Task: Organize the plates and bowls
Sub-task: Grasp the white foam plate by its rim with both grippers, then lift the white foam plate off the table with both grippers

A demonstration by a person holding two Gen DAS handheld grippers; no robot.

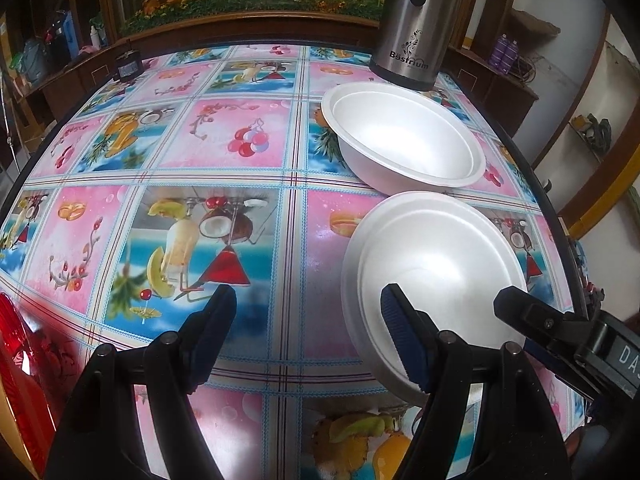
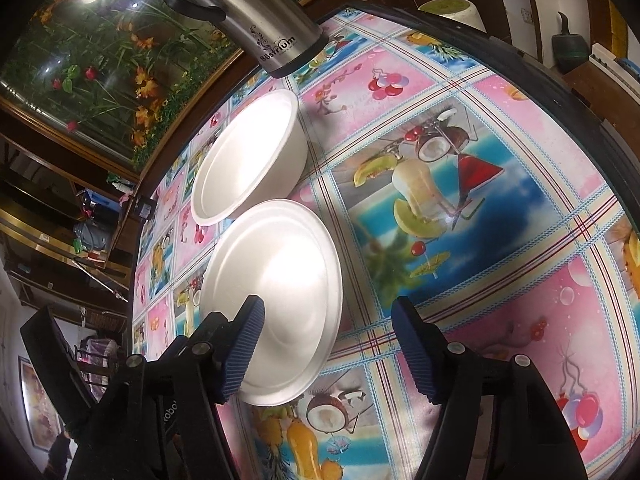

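Mid plate-grab: right gripper gaping astride plate rim, unclamped. Left gripper spread, empty. Next probs pinch rim, lift toward bowl.

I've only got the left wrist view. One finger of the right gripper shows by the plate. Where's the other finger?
Observer: The right gripper straddles the plate's rim. One finger is over the plate, the other over bare tablecloth beyond it. The gripper is open and not pinching.
Operator: My view cuts off the top of the flask behind the bowl. Does it have a handle?
Observer: Yes. The flask, behind the bowl, has a black loop handle near its top.
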